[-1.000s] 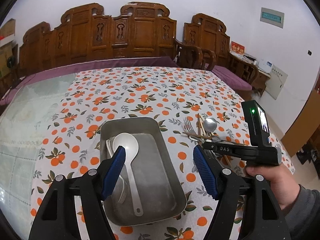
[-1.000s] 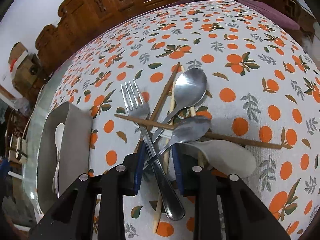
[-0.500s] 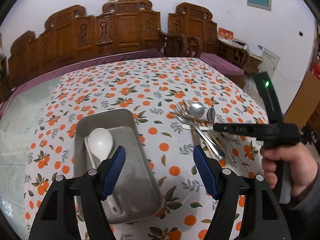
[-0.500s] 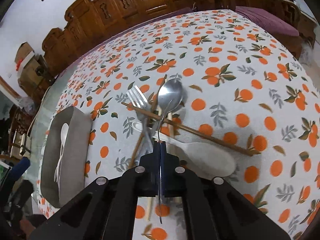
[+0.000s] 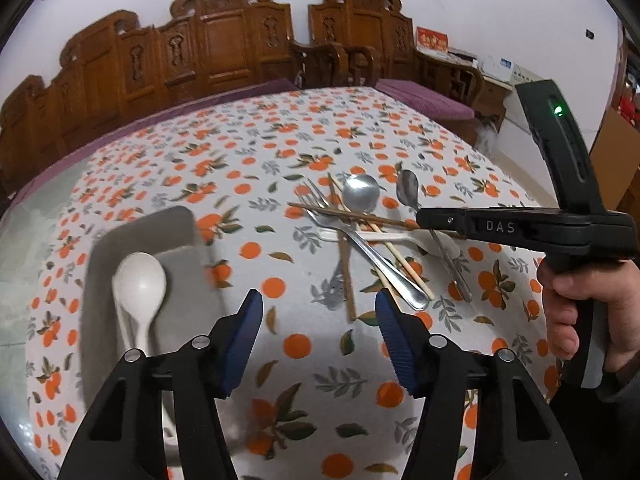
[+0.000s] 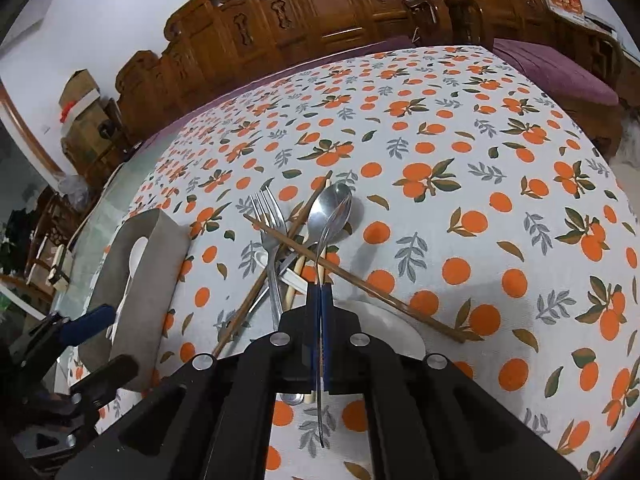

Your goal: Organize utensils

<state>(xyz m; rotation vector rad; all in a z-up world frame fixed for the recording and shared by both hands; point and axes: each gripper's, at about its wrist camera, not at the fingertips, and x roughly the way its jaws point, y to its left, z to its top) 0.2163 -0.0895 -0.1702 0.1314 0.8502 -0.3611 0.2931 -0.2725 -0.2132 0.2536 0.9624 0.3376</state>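
My right gripper point(image 6: 320, 292) is shut on the handle of a small steel spoon point(image 5: 409, 193) and holds it above the utensil pile; the spoon shows edge-on in the right wrist view point(image 6: 325, 236). The pile has a fork point(image 6: 267, 216), a big steel spoon point(image 5: 361, 197), brown chopsticks point(image 6: 360, 280) and a white plastic spoon point(image 5: 384, 237). My left gripper point(image 5: 318, 320) is open and empty over the cloth between the pile and a grey metal tray point(image 5: 180, 232). A white plastic spoon point(image 5: 139, 284) lies in the tray.
The table has an orange-print cloth point(image 5: 248, 152). Carved wooden chairs point(image 5: 224, 48) stand along the far side. The table's right edge drops off near a purple bench cushion point(image 5: 424, 98). The tray also shows at the left in the right wrist view point(image 6: 160, 240).
My right gripper closed on the small steel spoon and lifted it off the pile. My left gripper swung right, from over the tray to over the cloth beside the pile.
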